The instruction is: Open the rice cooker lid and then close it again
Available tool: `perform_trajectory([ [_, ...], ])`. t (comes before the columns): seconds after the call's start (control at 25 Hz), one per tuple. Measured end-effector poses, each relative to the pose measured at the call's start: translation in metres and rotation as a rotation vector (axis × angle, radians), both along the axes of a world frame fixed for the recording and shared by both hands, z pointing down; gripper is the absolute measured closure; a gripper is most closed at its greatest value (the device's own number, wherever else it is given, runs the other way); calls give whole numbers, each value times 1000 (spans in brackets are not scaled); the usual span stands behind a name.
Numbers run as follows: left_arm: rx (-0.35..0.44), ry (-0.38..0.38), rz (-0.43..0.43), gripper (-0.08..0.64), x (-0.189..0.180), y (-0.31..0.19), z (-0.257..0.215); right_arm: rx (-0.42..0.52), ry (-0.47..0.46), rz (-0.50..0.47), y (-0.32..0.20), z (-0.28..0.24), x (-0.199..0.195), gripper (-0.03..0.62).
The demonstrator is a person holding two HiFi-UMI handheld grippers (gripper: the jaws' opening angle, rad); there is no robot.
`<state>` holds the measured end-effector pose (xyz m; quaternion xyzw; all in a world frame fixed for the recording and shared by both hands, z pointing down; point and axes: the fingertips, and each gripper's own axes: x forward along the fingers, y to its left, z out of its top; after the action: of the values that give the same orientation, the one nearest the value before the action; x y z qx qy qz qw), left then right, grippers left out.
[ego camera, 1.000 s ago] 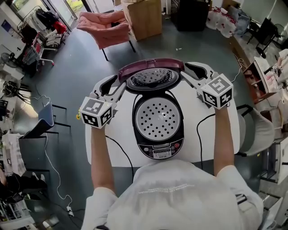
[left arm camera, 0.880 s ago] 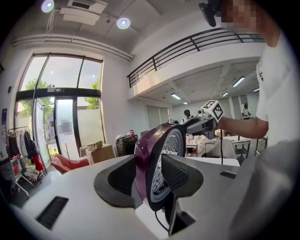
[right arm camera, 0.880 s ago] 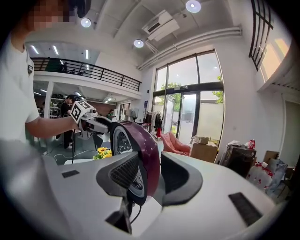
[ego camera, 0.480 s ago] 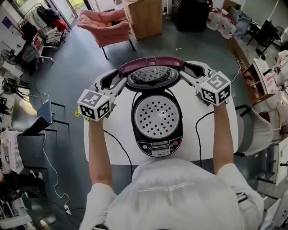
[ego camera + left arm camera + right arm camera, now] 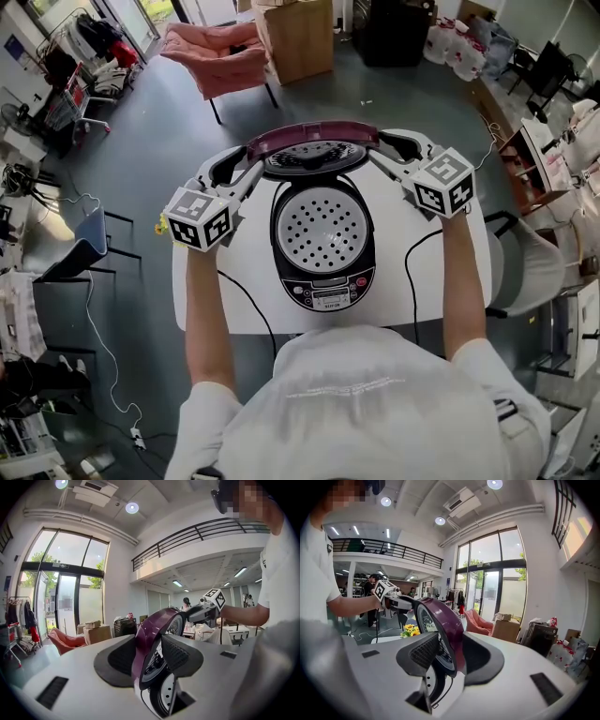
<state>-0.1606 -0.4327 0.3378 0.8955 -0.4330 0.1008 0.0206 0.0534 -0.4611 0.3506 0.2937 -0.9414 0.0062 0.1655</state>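
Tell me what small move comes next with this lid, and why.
Probably tip the lid toward the person, down over the cooker. It stands upright and open, the left tool and right tool each clamp one side of its rim, and the cooker lies uncovered.

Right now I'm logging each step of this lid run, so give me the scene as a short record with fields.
lid: purple, raised open at the cooker's far side
rice cooker: on white table, perforated tray showing inside
left gripper: shut on the lid's left edge
right gripper: shut on the lid's right edge
task stage: lid open, not yet closed
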Motion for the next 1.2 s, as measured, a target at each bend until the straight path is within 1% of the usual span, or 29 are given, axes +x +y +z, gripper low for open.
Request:
perform_trajectory([
  [0.12,-1,-2,-2,373,3,13,3,-7,-1,4,12,3,2,426],
  [0.16,-3,1,3,373,4,18,4,-13,-7,4,17,4,3,416],
  [0.2,-5,4,11,373,6,23,5,-21,-16,3,22,5,3,399],
  [0.28,-10,7,30,365,8,34,7,-35,-31,0,33,7,4,390],
  [0.48,-24,-12,73,348,13,56,13,-49,-29,0,56,14,5,360],
  [0.64,-41,-7,119,328,17,73,20,-68,-30,10,74,22,6,341],
  [0.76,-60,11,151,324,18,86,25,-85,-32,27,86,28,7,341],
  [0.92,-79,8,182,322,20,101,33,-116,-55,46,103,36,6,340],
  [0.96,-82,8,190,319,21,105,35,-119,-58,50,107,38,6,331],
  [1.08,-93,14,218,309,23,116,41,-105,-40,61,119,45,5,308],
  [1.2,-107,-3,235,309,27,125,50,-98,-30,73,128,55,7,301],
])
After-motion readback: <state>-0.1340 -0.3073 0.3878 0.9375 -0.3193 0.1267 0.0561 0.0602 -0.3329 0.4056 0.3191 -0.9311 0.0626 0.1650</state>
